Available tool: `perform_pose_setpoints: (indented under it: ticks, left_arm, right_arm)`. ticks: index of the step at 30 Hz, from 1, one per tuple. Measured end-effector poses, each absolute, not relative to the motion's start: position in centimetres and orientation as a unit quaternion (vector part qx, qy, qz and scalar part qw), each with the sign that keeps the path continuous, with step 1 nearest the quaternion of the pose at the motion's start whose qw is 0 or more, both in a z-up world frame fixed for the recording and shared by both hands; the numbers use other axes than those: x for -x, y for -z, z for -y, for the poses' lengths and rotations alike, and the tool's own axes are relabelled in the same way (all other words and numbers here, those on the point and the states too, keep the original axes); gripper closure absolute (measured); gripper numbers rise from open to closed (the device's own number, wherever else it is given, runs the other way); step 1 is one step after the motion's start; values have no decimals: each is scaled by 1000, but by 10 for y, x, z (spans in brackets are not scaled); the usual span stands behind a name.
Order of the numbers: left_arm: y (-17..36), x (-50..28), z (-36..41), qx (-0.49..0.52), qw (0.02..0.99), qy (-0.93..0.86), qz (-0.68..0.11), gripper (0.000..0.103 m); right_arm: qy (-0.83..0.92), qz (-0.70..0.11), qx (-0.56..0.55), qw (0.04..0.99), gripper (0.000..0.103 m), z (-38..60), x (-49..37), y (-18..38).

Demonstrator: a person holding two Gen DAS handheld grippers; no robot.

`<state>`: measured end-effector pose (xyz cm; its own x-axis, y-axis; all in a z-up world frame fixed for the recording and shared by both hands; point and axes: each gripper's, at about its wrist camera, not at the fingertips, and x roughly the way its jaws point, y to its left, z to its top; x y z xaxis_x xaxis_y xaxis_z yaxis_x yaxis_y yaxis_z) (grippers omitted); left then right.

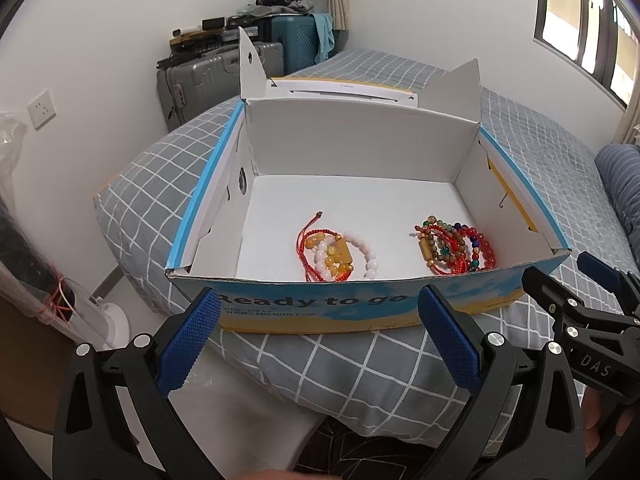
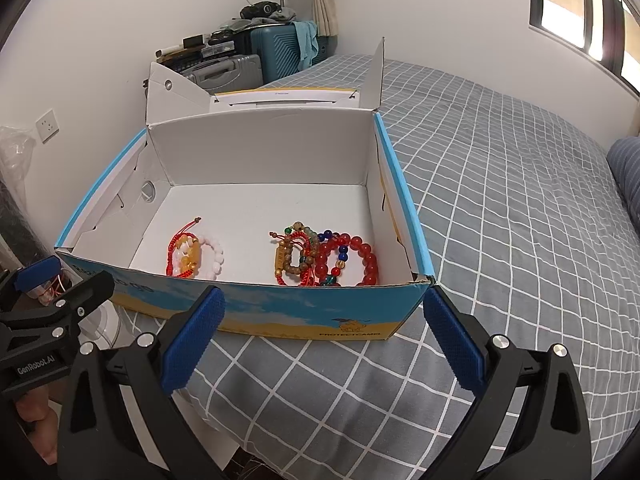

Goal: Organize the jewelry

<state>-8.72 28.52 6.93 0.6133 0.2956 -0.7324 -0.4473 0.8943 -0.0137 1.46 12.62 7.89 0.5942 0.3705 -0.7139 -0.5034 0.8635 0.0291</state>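
Nearest, left hand-held gripper (image 1: 316, 340) spread wide, nothing between the blue knurled pads (image 1: 188, 340), black frame with silver rivets behind. Likewise right hand-held gripper (image 2: 324, 340) spread wide and empty, same blue textured pads (image 2: 456, 344); each one glimpsed at the edge of the other's view, side by side. Both held short of the near wall of the open cardboard box (image 1: 320, 304), apart from it, aimed over its rim.

Beyond the fingertips, inside the box on its white floor, two heaps of jewelry just behind the near wall. On the left, a small heap (image 1: 336, 254) of round white and amber beads tangled with thin red cord, ahead of the left hand-held gripper. On the right, well apart from it, a larger heap (image 2: 324, 258): glossy red glass-like beads, a few blue and green ones, dull brown wooden beads, a gold cylinder, red knotted cord; ahead of the right hand-held gripper, near the right wall.

Box rectangular, matte white within, printed blue and yellow outside, lid flaps standing up at the far side. Resting on a bed (image 2: 500, 208) with soft grey cover crossed by white grid lines.

Farther off, hard ribbed suitcases (image 1: 224, 68), grey and teal, against a white wall.
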Motion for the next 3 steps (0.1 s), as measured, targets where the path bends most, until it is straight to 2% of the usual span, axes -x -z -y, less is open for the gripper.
perform_pose_setpoints:
  ticks: [3]
  left_arm:
    - [-69,86,-286,96,892,-213,-387,6]
  right_arm:
    - [-246,-377,88,889,8,-126,-15,-79]
